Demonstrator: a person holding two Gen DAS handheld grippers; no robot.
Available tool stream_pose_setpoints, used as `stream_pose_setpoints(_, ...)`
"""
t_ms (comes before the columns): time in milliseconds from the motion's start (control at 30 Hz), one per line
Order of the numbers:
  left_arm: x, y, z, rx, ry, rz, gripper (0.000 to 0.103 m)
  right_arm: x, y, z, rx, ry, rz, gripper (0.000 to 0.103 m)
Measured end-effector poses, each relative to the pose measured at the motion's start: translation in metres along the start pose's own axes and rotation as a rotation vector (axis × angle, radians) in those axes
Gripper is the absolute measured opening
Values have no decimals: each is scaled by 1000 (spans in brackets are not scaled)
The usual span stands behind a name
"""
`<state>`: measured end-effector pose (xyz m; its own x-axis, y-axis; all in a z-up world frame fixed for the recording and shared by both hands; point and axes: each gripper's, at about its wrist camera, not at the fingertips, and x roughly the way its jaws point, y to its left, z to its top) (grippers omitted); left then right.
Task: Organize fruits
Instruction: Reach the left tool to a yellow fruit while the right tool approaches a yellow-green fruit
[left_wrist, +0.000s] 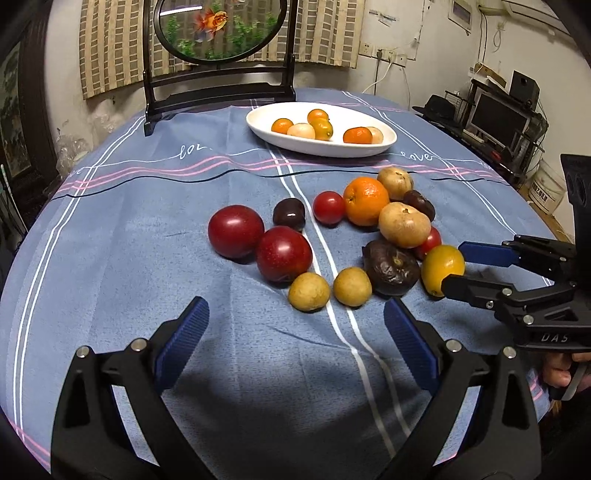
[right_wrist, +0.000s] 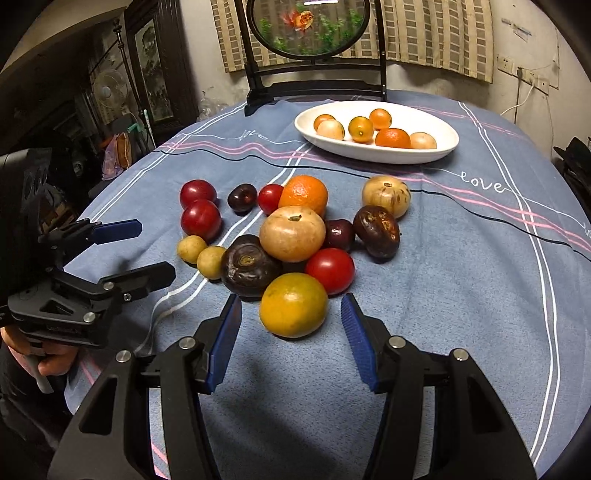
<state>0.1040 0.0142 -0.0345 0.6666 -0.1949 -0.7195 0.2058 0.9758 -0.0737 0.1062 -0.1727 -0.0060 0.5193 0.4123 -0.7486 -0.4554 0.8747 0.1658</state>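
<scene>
A pile of fruit lies on the blue tablecloth: red plums (left_wrist: 236, 230), dark plums, an orange (left_wrist: 365, 201), tan round fruits (left_wrist: 404, 225), dark wrinkled fruits (left_wrist: 391, 267). A yellow-orange citrus (right_wrist: 293, 304) lies nearest my right gripper (right_wrist: 291, 306), whose open pads flank it without touching; in the left wrist view the citrus (left_wrist: 441, 267) sits between that gripper's tips (left_wrist: 456, 266). My left gripper (left_wrist: 295, 314) is open and empty, just short of two small tan fruits (left_wrist: 308, 291). A white oval dish (left_wrist: 384, 146) at the back holds several small oranges and pale fruits.
A black stand with a round goldfish panel (left_wrist: 221, 27) stands behind the dish (right_wrist: 447, 147) at the table's far edge. The left gripper (right_wrist: 140, 245) also shows in the right wrist view. Shelves and a monitor (left_wrist: 498, 118) stand off the table's right.
</scene>
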Motion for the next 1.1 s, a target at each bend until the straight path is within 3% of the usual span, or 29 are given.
stream_pose_setpoints(400,1,6,1,-33,5,-23,97,11,-1,1,18,52,2,44)
stream_pose_setpoints(700,2,10,3,-62,3,-84,94,5,-21,-1,123,19,80,41)
stream_pose_setpoints(733,3,9,3,-56,3,-96,92,5,-25,-2,141,19,96,41)
stream_pose_setpoints(900,10,6,2,-45,42,-129,50,5,-25,-1,143,23,104,41)
stream_pose_setpoints(1000,14,8,3,-60,58,-129,39,4,-26,-1,149,21,108,41)
stream_pose_setpoints(1100,16,8,4,-66,63,-124,37,5,-27,-1,149,22,111,41)
